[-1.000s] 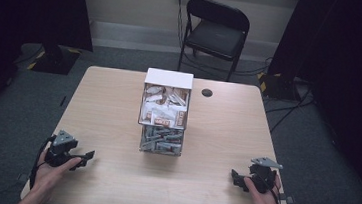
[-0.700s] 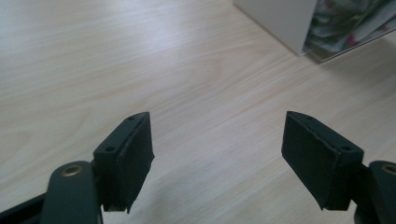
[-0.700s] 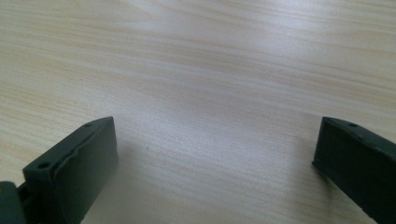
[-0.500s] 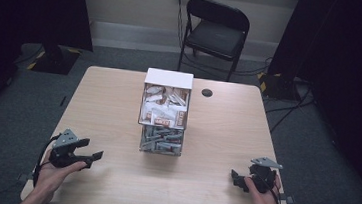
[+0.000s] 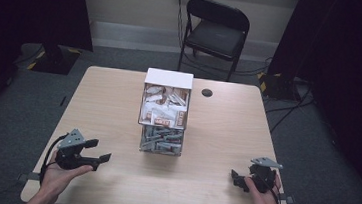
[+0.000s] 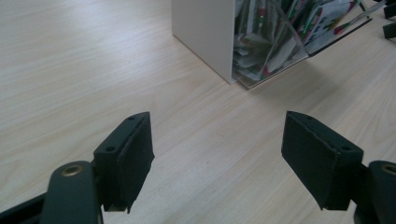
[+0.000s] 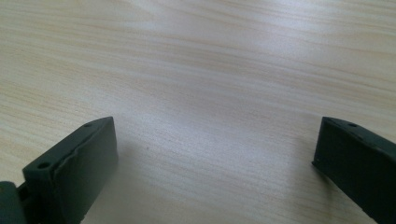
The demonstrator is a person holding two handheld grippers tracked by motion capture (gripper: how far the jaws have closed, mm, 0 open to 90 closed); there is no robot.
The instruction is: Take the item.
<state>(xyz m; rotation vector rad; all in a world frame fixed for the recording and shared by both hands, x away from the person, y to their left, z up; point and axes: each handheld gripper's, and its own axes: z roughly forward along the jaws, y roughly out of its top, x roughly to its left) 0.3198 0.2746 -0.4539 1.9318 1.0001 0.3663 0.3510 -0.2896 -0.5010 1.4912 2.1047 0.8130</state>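
Clear plastic walls and a white top make up the packet box (image 5: 164,111), which stands at the middle of the pale wooden table (image 5: 104,99), its upper part full of sachets and its lower part full of grey packets. The left gripper (image 5: 97,158) is off the tabletop at the near left corner, jaws apart and empty, pointing toward the box. The right gripper (image 5: 235,180) sits near the near right corner, jaws wide apart over bare wood, well apart from the box.
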